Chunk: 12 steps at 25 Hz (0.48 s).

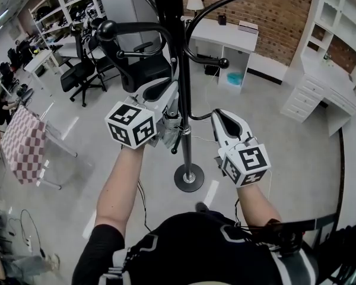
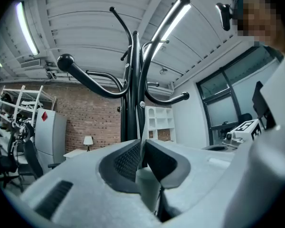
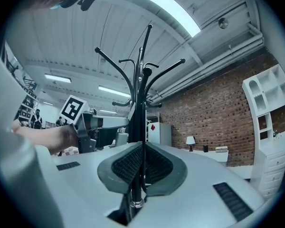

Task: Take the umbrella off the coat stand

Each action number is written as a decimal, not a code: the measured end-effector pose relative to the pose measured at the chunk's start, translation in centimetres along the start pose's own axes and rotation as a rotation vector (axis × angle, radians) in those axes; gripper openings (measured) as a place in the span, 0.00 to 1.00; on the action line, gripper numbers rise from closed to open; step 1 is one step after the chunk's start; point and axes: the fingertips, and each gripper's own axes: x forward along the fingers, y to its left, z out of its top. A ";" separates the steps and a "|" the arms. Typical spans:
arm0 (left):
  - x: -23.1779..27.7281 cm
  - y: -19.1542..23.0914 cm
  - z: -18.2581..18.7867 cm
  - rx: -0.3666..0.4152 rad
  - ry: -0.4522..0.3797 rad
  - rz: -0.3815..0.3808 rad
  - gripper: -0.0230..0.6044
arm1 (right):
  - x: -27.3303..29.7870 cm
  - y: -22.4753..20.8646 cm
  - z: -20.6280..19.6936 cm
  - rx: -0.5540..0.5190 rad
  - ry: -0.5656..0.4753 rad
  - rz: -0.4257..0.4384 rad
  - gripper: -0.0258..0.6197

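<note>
Looking down in the head view, a pale floor (image 1: 285,177) spreads under a black coat stand (image 1: 186,150) whose round base (image 1: 188,177) sits just ahead of the person. A brick wall (image 1: 273,8) and a white desk (image 1: 225,34) lie far off, office chairs (image 1: 83,76) stand far left, and a chequered bench (image 1: 24,141) is at the left. Bare forearms (image 1: 121,183) reach forward on either side of the stand, with the left tool (image 1: 169,97) against it and the right tool (image 1: 217,116) just to its right. In the left gripper view the stand's hooks (image 2: 85,77) fan out against a white ceiling (image 2: 85,13) with strip lights (image 2: 173,20). The pads (image 2: 128,160) of that tool are pressed to a hairline slit that lines up with the stand's uprights, and what sits in it cannot be told. In the right gripper view the tool is pinching the umbrella (image 3: 136,184) by its thin black shaft, with a silver ring (image 3: 136,203) showing below the grip. The shaft runs up close alongside the stand.
</note>
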 end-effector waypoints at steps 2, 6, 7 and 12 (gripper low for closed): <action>-0.3 0.2 0.1 -0.004 0.002 0.006 0.06 | 0.0 -0.1 0.0 0.003 0.000 -0.004 0.05; -0.2 0.0 0.3 0.026 0.043 0.013 0.06 | -0.2 -0.3 0.0 0.006 -0.001 -0.013 0.05; -0.1 -0.1 0.2 0.027 0.047 0.019 0.06 | -0.3 -0.4 0.0 0.008 -0.001 -0.012 0.05; -0.2 0.2 0.2 -0.009 0.015 0.043 0.06 | -0.3 -0.2 -0.1 0.009 -0.001 -0.004 0.05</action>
